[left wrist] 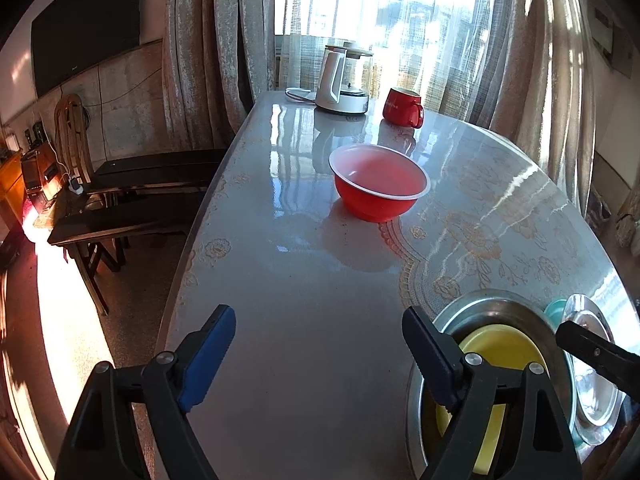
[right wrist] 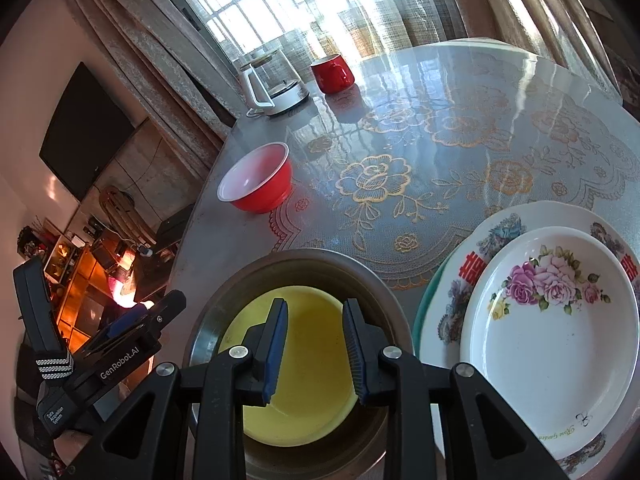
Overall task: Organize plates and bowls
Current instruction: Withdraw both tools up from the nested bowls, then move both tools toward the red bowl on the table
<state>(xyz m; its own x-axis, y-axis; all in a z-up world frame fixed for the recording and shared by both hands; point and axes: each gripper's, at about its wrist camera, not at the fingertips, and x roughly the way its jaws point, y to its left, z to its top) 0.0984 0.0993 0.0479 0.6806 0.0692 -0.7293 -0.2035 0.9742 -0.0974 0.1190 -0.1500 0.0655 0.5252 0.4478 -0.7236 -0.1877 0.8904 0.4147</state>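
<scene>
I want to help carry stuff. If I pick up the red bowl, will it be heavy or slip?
The red bowl looks like thin plastic with a white lining, so it is probably light and unlikely to shatter. It is empty, so nothing should spill. Its sides look smooth and glossy, and the table is shiny, so it may slide if pushed.

I can read "GenRobot.AI" and "Data Acquisition System" on the left gripper point(right wrist: 120, 336) body, "Rose Garden" on the near rim of the small floral plate point(right wrist: 552, 344), red double-happiness signs on the large plate point(right wrist: 472, 256) beneath.
</scene>
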